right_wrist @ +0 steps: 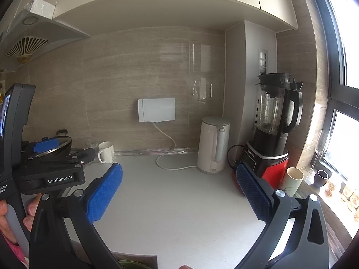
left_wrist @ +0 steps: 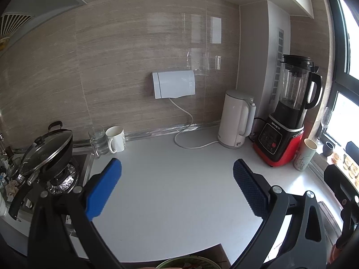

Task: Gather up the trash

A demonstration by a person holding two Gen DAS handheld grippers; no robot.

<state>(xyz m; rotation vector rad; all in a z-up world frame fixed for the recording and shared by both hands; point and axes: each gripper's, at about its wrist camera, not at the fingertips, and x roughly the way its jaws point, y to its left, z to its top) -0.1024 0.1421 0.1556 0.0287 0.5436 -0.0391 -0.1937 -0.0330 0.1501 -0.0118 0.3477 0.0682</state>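
Observation:
No loose trash shows on the white countertop. My left gripper hovers over the counter's middle, open, with nothing between its blue pads. My right gripper is also open and holds nothing, over the same counter. In the right wrist view a hand holds the left gripper's black housing at the left. A green-rimmed round container with red bits inside peeks in below the counter's front edge, mostly cut off; its rim also shows in the right wrist view.
At the back right stand a white kettle and a red and black blender, with a white cable on the counter. A white mug and a glass sit back left beside a lidded wok. A tall cup stands by the window.

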